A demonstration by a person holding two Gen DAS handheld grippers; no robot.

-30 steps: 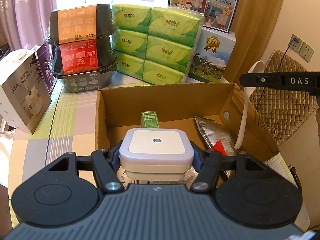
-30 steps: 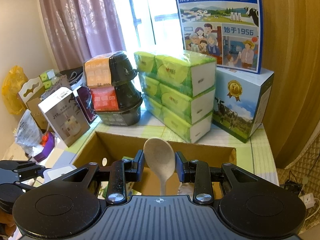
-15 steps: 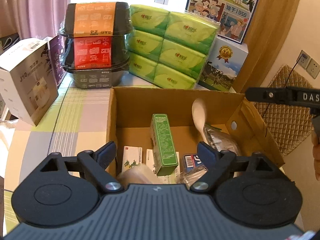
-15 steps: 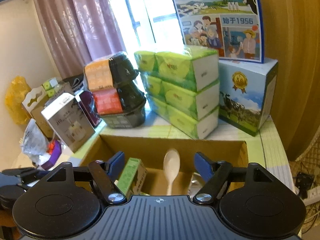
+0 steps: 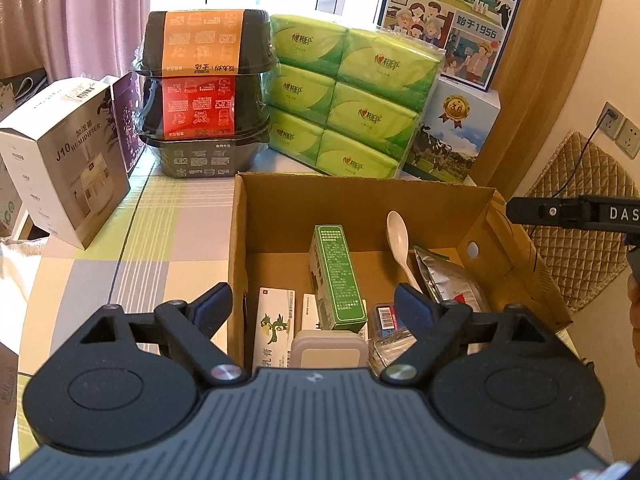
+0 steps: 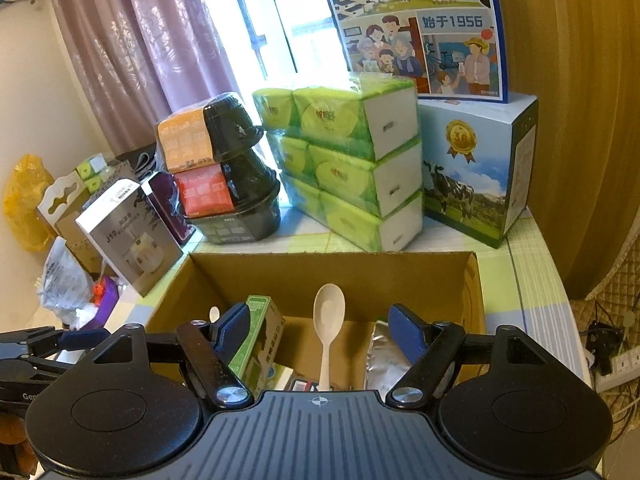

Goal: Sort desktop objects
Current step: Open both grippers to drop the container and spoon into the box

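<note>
1. Checked tablecloth; goods stacked at 12 o'clock by the window.
2. Box: holds spoon, green carton, foil pouch, white case.
3. Risk, judged: carton leans and may topple if nudged; withdrawing claws could clip the box rim.
4. Left gripper: wide open, empty, above box at 6 o'clock.
5. Right gripper: wide open, empty, level over spoon.

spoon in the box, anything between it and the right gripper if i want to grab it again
Nothing visible blocks it. The right gripper hangs open above the cardboard box, and the spoon lies directly between its spread fingers. The green carton leans to the spoon's left and the foil pouch sits to its right, both apart from it.
</note>
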